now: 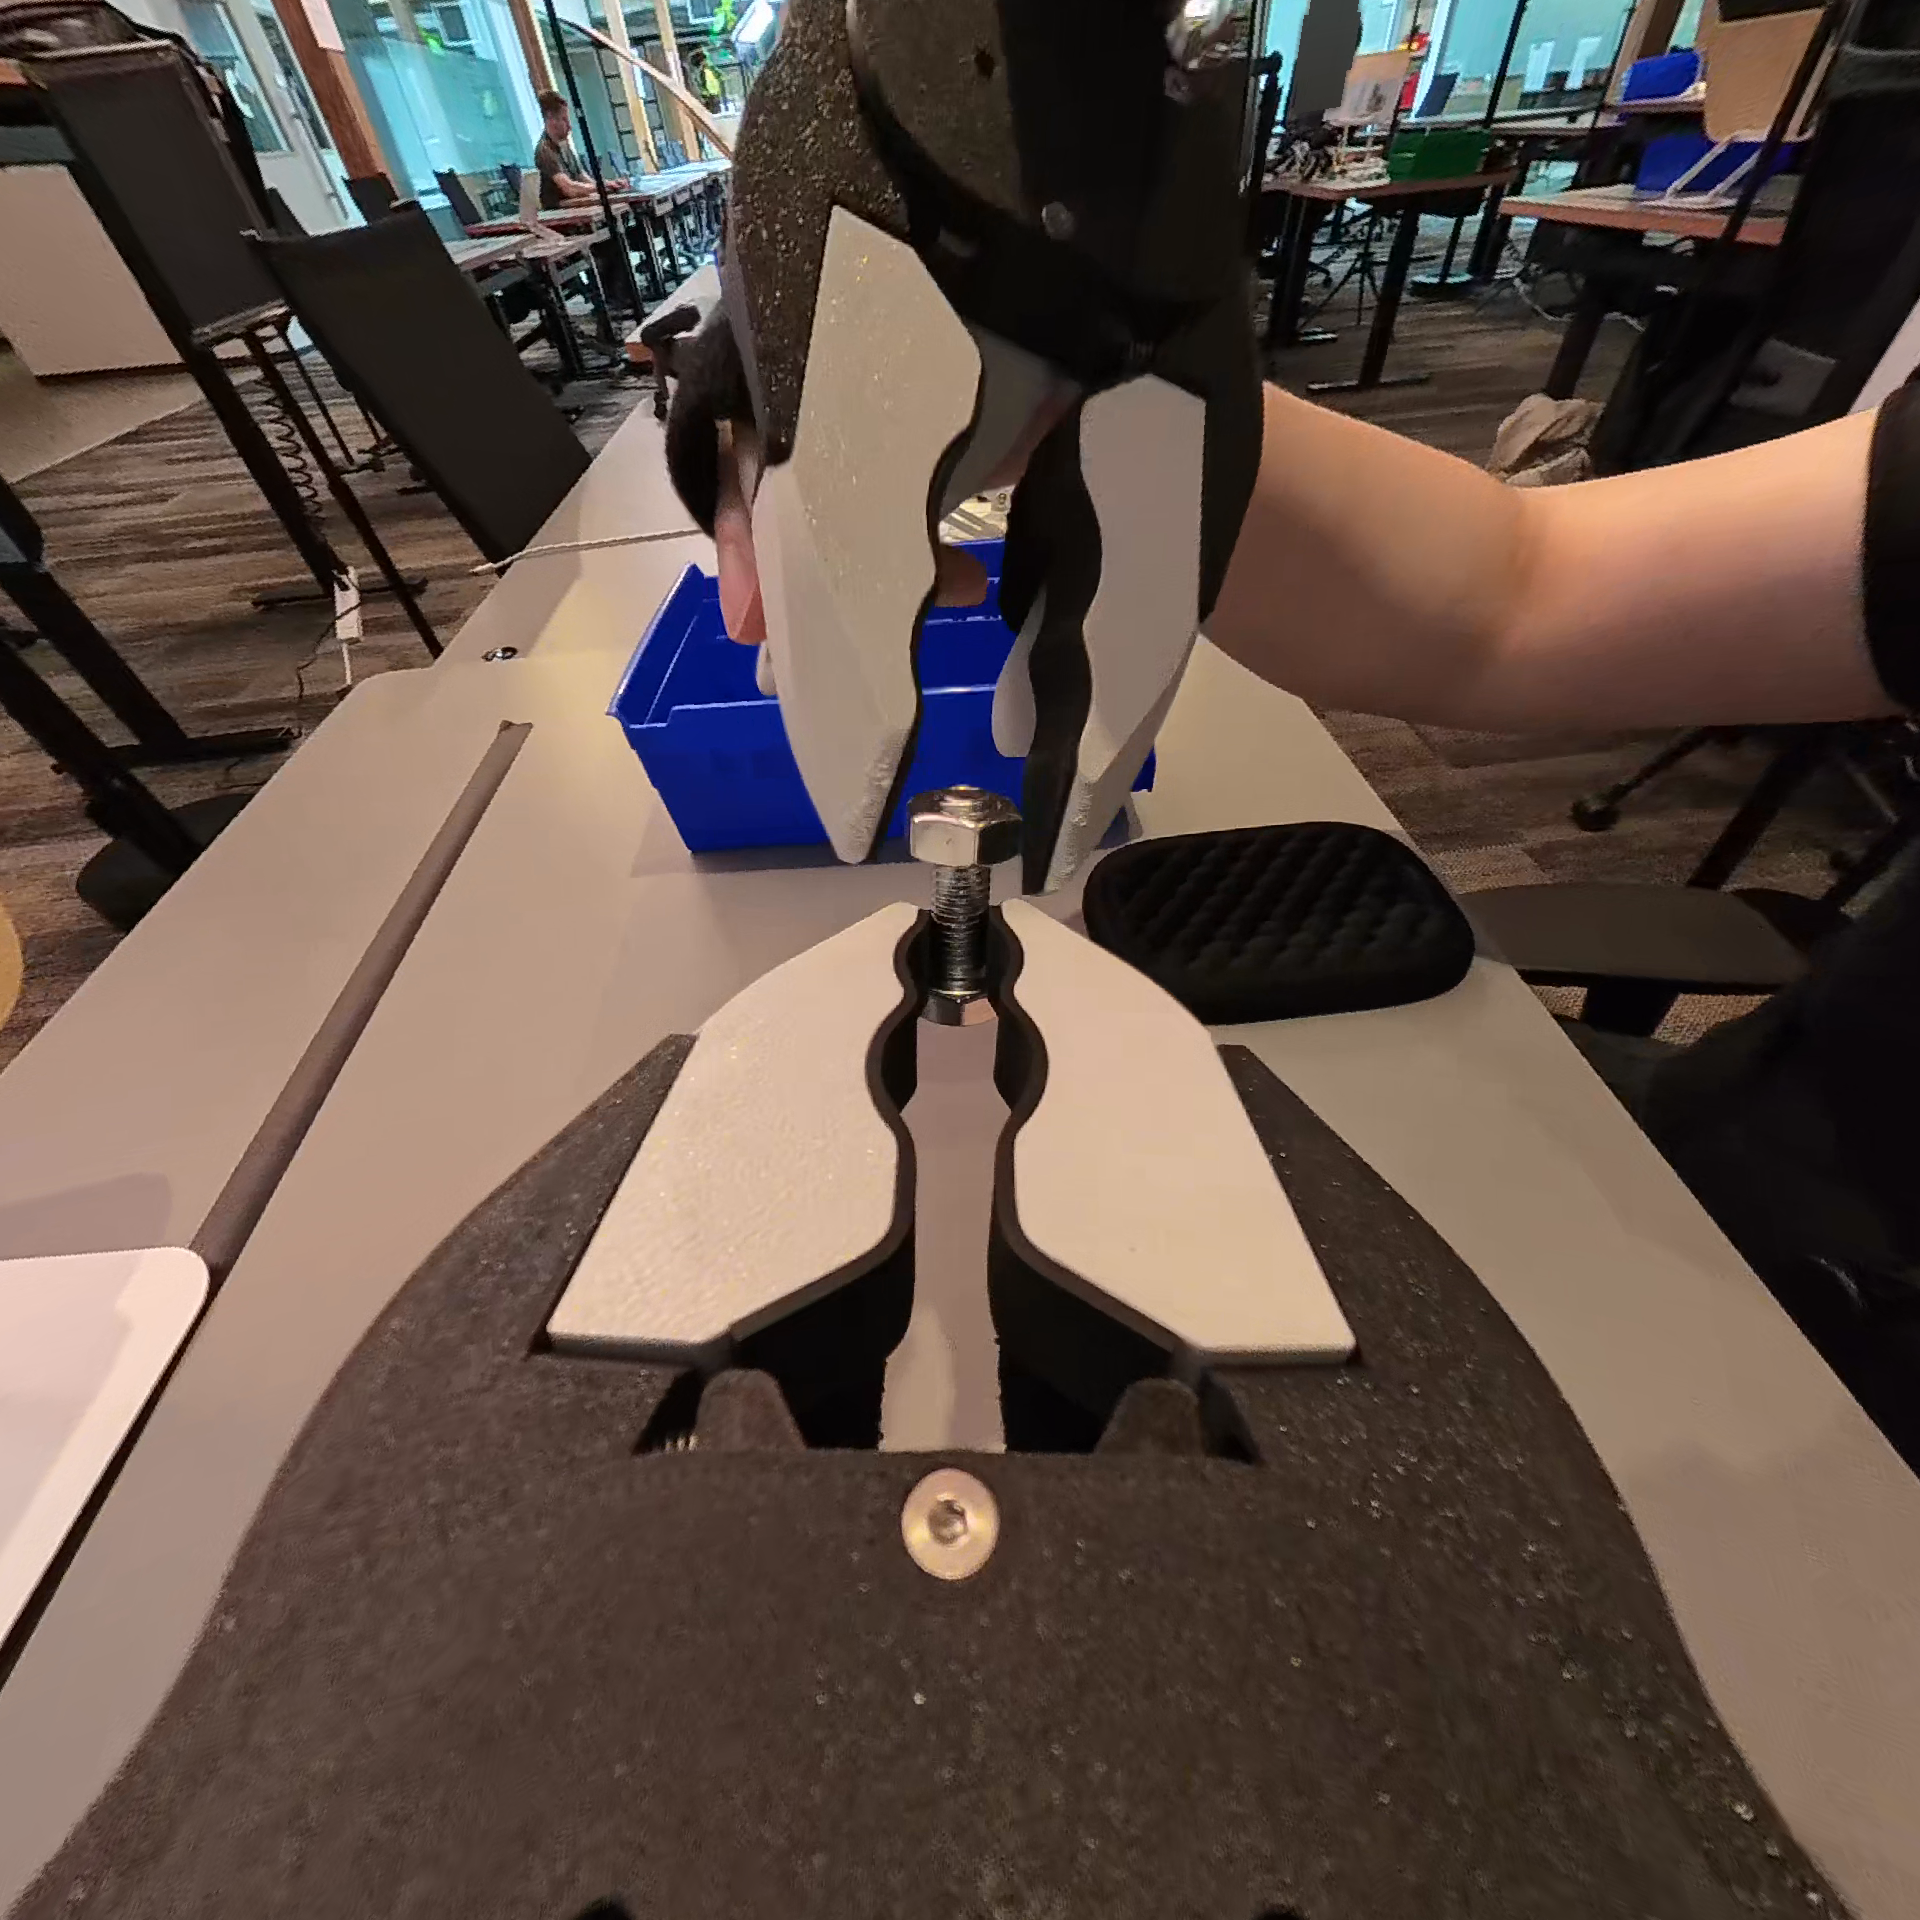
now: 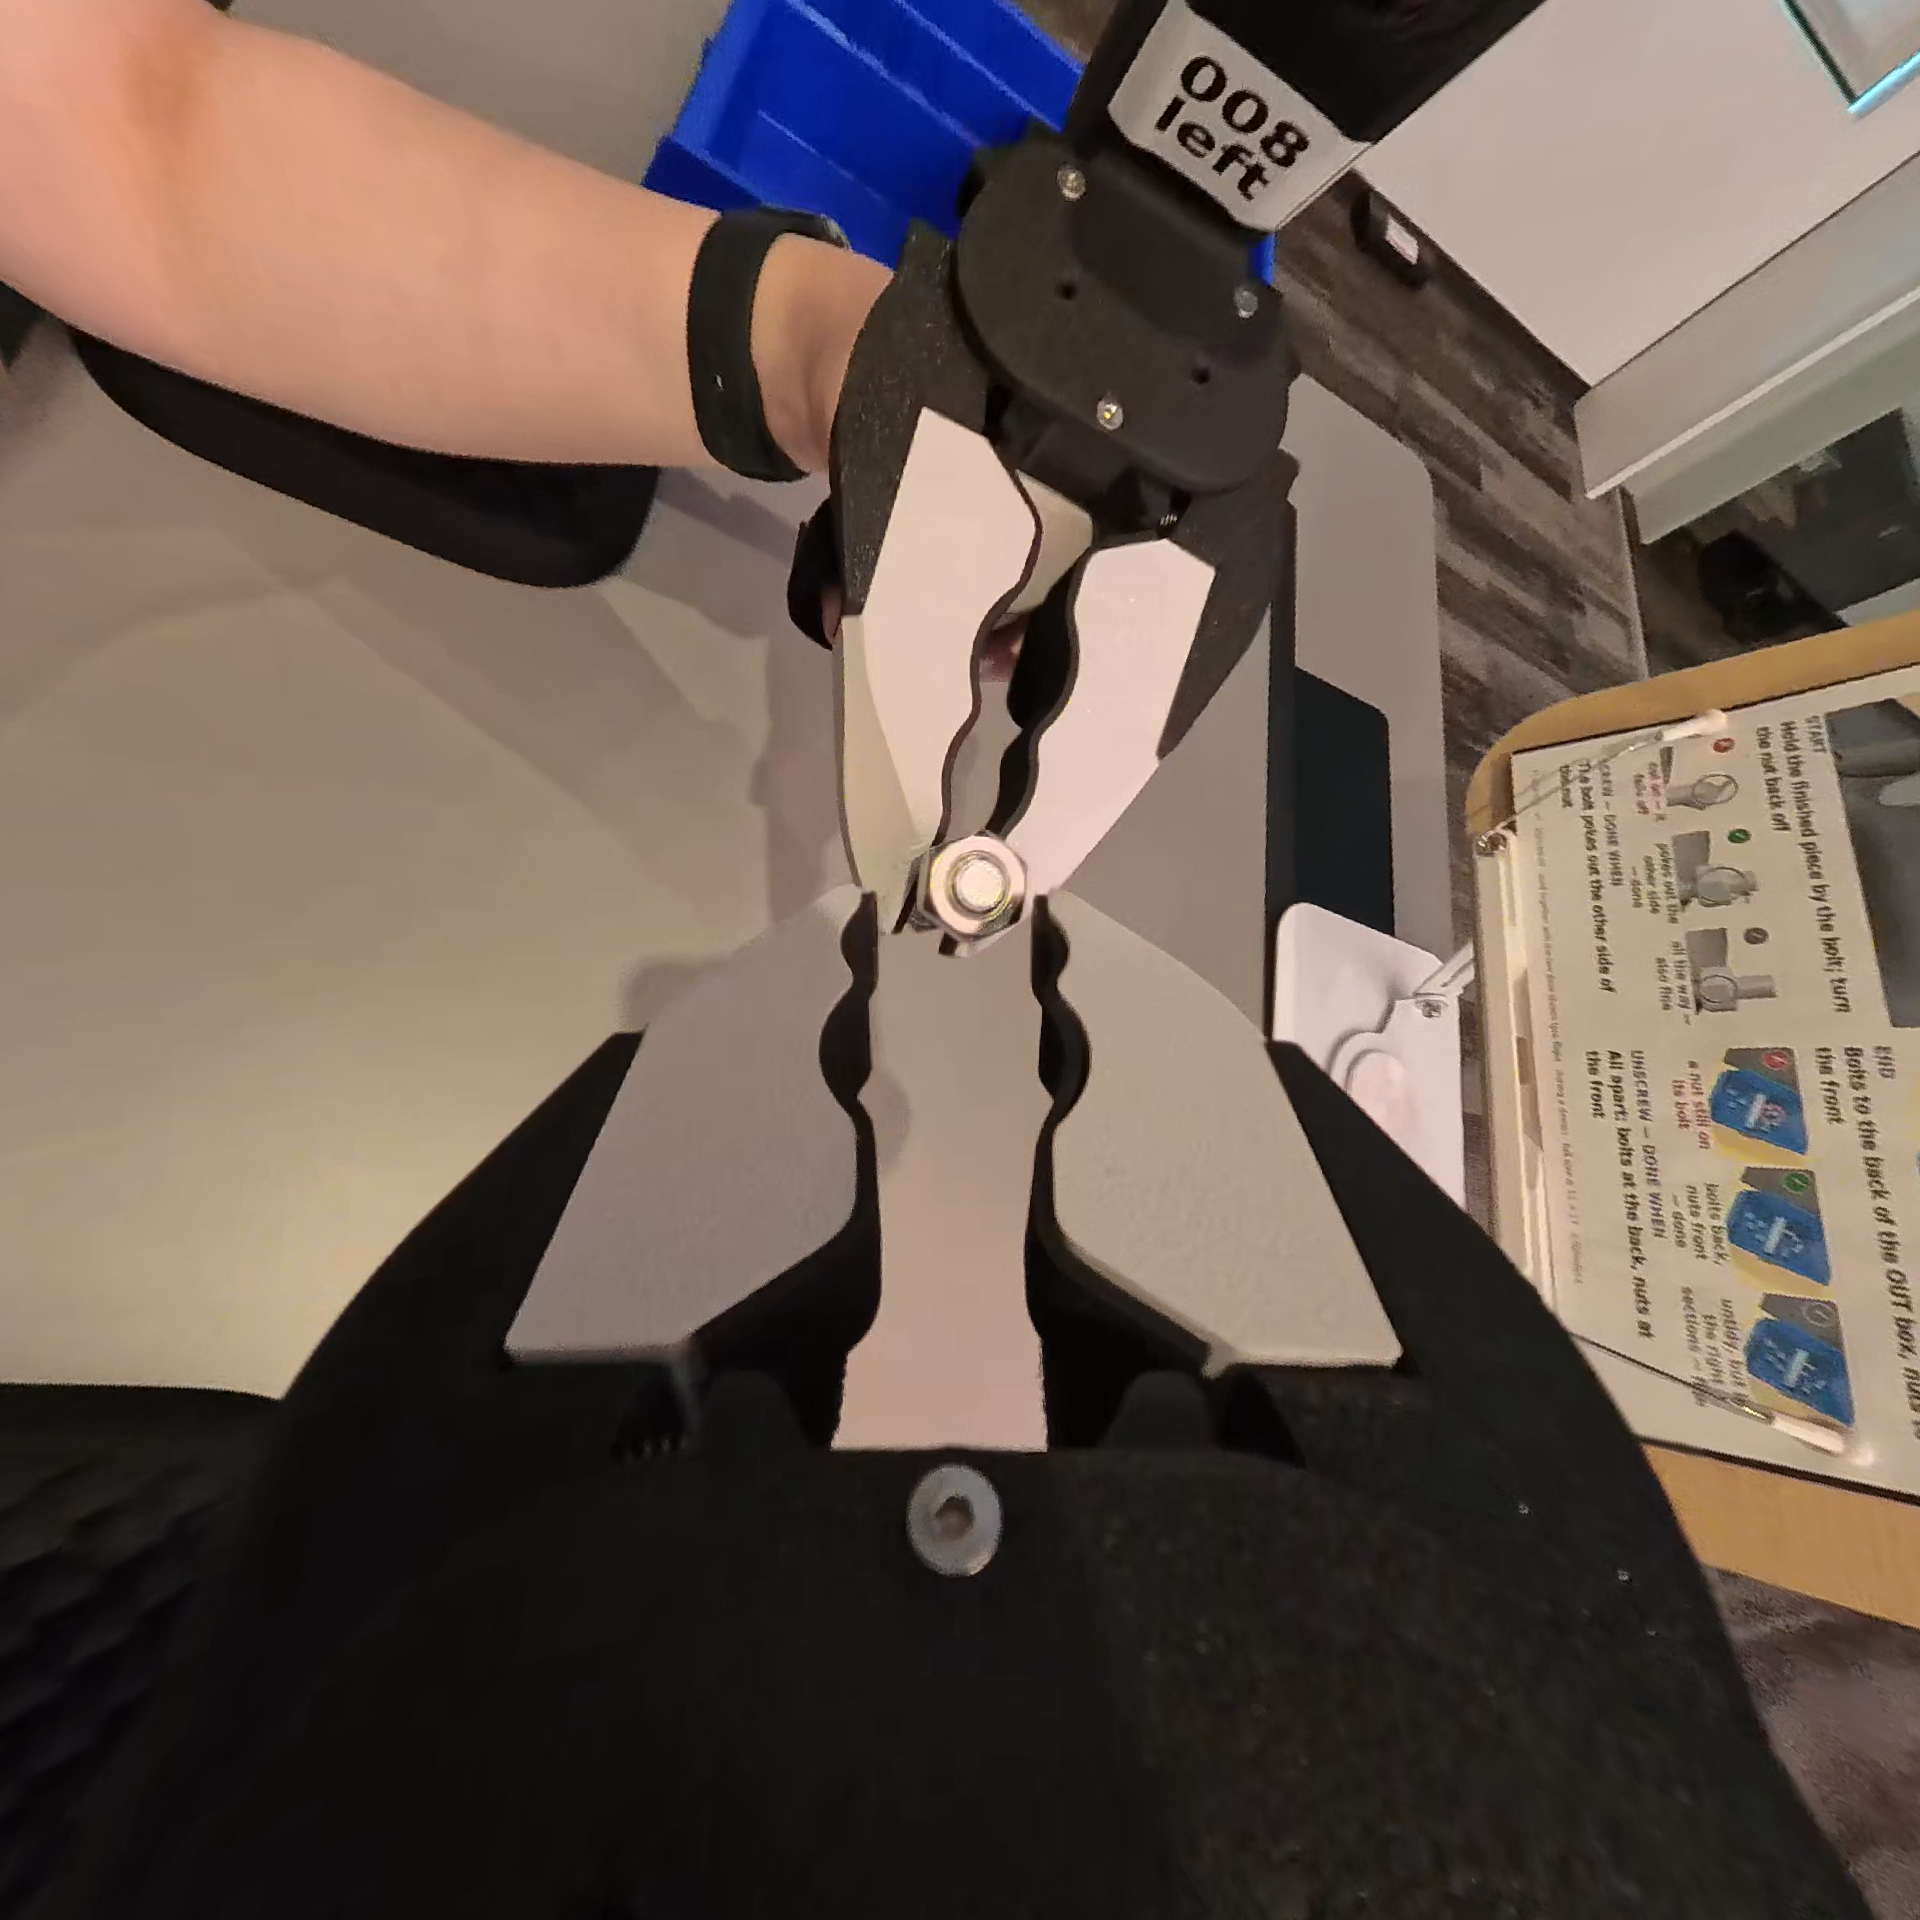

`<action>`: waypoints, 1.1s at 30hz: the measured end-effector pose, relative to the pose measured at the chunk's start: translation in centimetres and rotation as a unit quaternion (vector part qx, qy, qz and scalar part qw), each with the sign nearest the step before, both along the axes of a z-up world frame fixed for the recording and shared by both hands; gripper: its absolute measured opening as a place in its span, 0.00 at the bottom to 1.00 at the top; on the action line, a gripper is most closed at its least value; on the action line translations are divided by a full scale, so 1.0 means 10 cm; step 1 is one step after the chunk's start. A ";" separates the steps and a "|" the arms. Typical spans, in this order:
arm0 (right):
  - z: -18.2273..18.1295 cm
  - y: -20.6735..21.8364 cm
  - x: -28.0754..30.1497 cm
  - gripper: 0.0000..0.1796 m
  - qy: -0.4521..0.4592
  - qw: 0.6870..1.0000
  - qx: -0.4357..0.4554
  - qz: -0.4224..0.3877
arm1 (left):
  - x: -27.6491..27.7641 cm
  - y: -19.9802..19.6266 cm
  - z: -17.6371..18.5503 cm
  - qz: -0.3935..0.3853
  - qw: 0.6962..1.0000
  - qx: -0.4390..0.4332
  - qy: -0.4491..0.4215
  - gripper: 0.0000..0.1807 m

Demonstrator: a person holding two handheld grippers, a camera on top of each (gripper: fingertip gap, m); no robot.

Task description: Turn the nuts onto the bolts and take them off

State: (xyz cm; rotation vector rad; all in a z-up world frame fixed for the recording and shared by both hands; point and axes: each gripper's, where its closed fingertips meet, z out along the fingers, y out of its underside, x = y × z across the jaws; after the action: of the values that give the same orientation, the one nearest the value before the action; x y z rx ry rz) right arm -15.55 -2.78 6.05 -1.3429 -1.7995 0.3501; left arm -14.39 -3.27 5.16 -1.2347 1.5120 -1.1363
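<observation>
A: Bolt (image 1: 958, 940) status?

B: I've got it upright in the left gripper (image 1: 961, 914), fingertips pinched on the threaded shank just above the head. Head sits low between the tips, threads stick up past them.

A: Nut?

B: Hex nut (image 1: 964, 826) is at the very top of the bolt, end of the shank flush w/ its face in the right wrist view (image 2: 977, 891). Right gripper (image 2: 961, 920) comes down from above; its tips stand either side of the nut, spread a bit wider than it. Can't tell if a pad touches a flat; I see a gap on at least one side, so I call it apart, not clamped.

A: Surroundings?

B: All held in the air over the grey table (image 1: 436, 997). Blue bin (image 1: 727, 748) behind the bolt, black padded rest (image 1: 1278, 920) to the right of it. Printed instruction sheet (image 2: 1704, 1039) on a tan board off to the side in the right wrist view. Person seated at a far desk (image 1: 561, 156).
</observation>
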 end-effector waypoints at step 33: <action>0.20 -0.10 0.03 0.18 0.189 0.974 -0.124 -0.026 | 0.02 -0.19 0.13 -0.055 0.997 -0.030 -0.034 0.05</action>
State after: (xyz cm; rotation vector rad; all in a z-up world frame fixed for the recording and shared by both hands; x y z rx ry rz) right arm -15.21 -3.77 8.01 -1.3797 -1.4338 0.7691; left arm -14.21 -5.17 6.51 -1.1536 1.5193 -1.2913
